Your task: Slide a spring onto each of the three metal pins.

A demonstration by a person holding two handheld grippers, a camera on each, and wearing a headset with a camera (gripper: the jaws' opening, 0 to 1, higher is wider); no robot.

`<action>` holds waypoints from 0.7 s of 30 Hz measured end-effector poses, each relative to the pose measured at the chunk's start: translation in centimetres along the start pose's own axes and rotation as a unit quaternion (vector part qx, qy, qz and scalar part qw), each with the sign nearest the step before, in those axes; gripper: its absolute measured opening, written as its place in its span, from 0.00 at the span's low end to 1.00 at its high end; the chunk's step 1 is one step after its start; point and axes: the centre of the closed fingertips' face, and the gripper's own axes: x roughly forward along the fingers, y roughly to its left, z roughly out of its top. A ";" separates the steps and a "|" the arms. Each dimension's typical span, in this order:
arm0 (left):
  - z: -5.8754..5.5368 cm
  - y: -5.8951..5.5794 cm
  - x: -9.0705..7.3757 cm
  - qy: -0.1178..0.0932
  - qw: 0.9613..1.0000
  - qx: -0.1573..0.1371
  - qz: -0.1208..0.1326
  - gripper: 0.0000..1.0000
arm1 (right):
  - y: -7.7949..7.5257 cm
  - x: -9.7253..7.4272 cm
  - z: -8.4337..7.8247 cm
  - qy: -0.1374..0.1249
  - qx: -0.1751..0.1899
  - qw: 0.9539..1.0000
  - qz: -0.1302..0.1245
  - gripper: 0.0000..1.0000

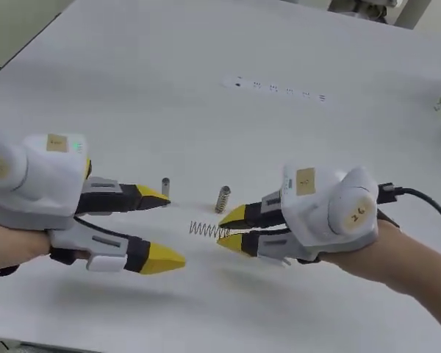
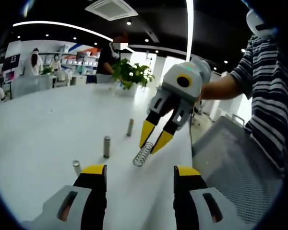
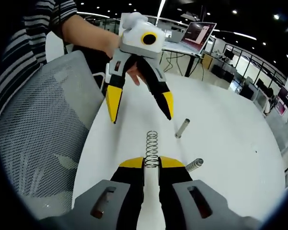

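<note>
While the right tool (image 1: 220, 232) has its jaws pinched almost together on one end of a loose spring (image 1: 206, 230), the rest of that coil sticks out unsupported past the yellow tips, low over the white desk (image 1: 206, 110) (whether its free end touches the surface cannot be told). Opposite it, the left tool (image 1: 162, 226) is spread wide and holds nothing; its upper jaw tip sits just beside a bare pin (image 1: 165, 185). Between the two tools, a little beyond the held spring, stands a second pin (image 1: 222, 198) that already wears a coil. The left gripper view adds a third pin (image 2: 77, 166) nearest its own jaws, so the job looks partly done.

The grip is the weak point. Pinched only by its last turns, the spring can bend, swing or squirt out of the jaws if its open end meets a pin top off-centre. A snagged coil could also push a pin over, since nothing visible says the pins are fixed. The open left tool, so near the bare pin, could knock it with a careless shift.

The spring's long axis lies roughly level, running from right to left, free end aimed at the left tool. The pins stand upright, so the axis is crosswise to them and would need tipping vertical before it can slide on.
</note>
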 end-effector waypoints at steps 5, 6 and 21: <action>0.8 -0.3 1.0 -0.007 1.000 0.015 -0.014 0.39 | 0.0 -0.4 0.4 -0.004 -0.004 1.000 0.004 0.08; 0.8 -0.4 1.2 -0.008 1.000 0.018 -0.018 0.36 | 0.1 -0.5 0.5 -0.006 -0.004 1.000 0.005 0.08; 1.2 -1.8 2.9 -0.013 0.998 0.041 -0.052 0.11 | 0.4 -1.5 1.2 -0.030 0.011 0.999 0.011 0.08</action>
